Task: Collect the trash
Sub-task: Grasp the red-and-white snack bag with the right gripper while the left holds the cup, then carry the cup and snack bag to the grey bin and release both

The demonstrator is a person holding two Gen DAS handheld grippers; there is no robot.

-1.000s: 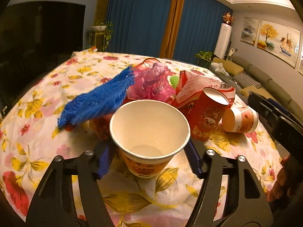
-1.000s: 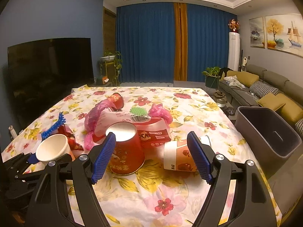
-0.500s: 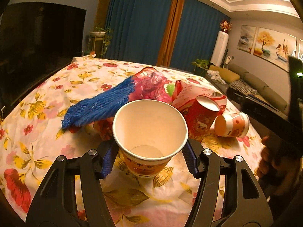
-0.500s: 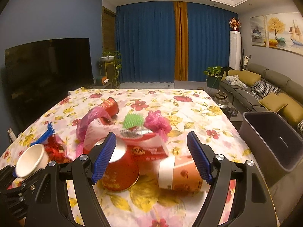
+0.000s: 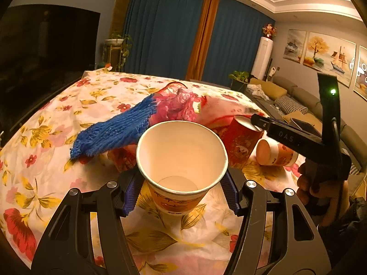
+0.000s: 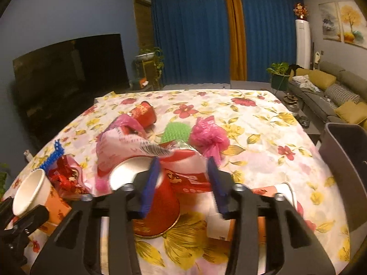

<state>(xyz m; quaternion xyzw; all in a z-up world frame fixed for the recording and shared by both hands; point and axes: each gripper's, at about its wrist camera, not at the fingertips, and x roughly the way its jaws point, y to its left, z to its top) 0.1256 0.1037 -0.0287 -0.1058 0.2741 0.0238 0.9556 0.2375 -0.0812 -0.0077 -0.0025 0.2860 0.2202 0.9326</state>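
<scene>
My left gripper [image 5: 181,194] is shut on an upright white paper cup [image 5: 181,160], which also shows at the left of the right wrist view [image 6: 32,192]. My right gripper [image 6: 183,183] hangs over the trash pile, its jaws partly closed and empty, above an upside-down red cup [image 6: 158,210] and a white and red wrapper [image 6: 137,146]. A cup on its side [image 5: 275,153] lies right of the red cup [image 5: 240,144]. A blue foam net [image 5: 114,130] and pink plastic bags [image 5: 179,107] lie behind the held cup.
A floral tablecloth [image 6: 252,119] covers the table. A grey bin [image 6: 344,160] stands off the table's right edge. A green net [image 6: 175,130], a pink bag [image 6: 208,137] and another red cup [image 6: 144,112] lie farther back. A TV stands at left, a sofa at right.
My right gripper has moved forward over the pile and its jaws have narrowed from wide open. My left gripper keeps its hold on the white cup and has lifted slightly.
</scene>
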